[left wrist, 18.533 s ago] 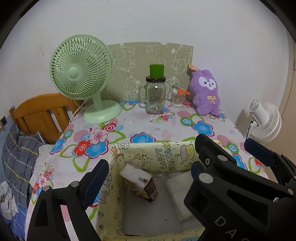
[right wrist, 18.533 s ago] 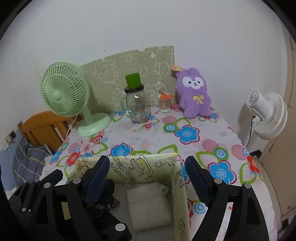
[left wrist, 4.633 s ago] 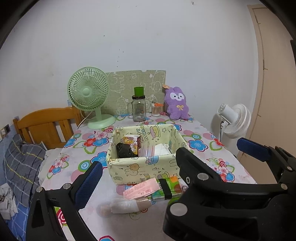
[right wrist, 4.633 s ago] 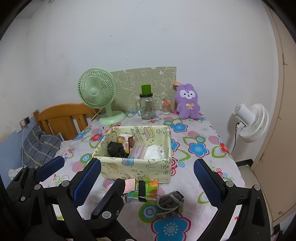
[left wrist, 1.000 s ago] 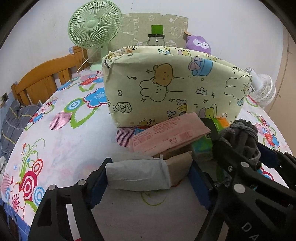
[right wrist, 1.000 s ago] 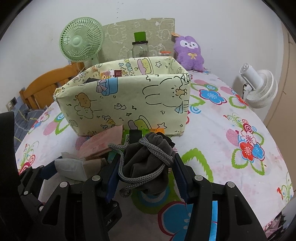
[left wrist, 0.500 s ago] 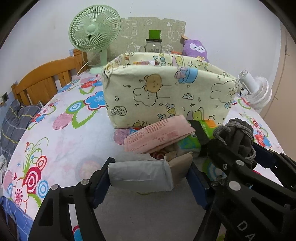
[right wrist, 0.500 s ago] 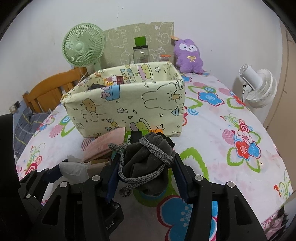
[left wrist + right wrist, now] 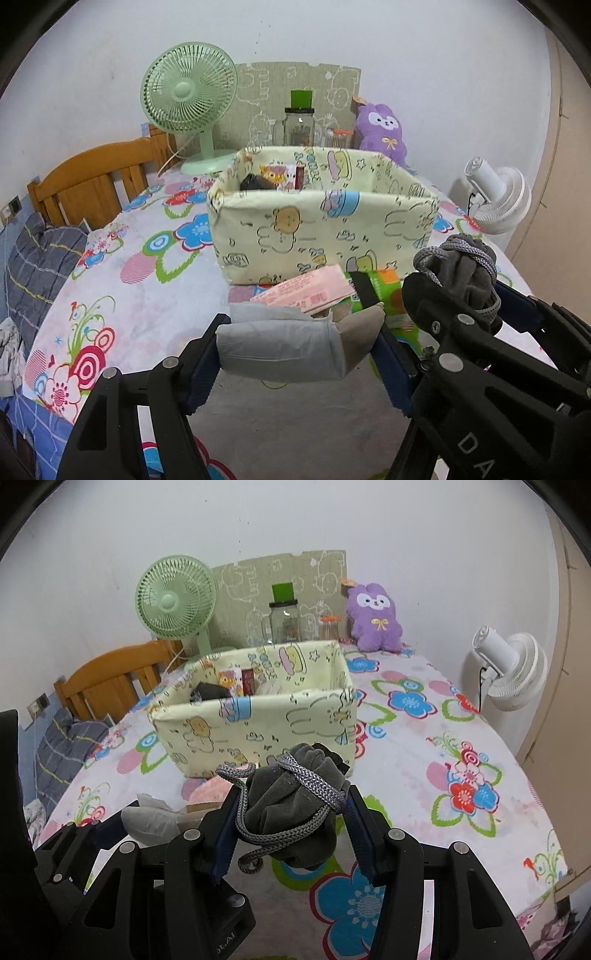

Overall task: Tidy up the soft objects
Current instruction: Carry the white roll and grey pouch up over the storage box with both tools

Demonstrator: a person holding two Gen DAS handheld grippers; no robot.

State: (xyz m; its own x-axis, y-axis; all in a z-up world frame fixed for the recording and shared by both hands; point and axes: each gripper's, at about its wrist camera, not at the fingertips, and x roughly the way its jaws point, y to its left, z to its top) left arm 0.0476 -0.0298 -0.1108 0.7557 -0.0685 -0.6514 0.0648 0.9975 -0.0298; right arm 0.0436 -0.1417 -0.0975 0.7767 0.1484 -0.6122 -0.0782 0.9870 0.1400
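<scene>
Several small boxes and a dark item sit in the pale-yellow cartoon-print fabric bin. The left gripper clamps a grey-and-tan soft packet; the right gripper clamps a dark-grey drawstring pouch. Only the left view shows the pink packet.

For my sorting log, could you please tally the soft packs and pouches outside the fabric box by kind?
Grey packet, in left gripper: 1
Grey drawstring pouch, in right gripper: 1
Pink pack, on table: 1
Green pack, on table: 1
Total: 4
</scene>
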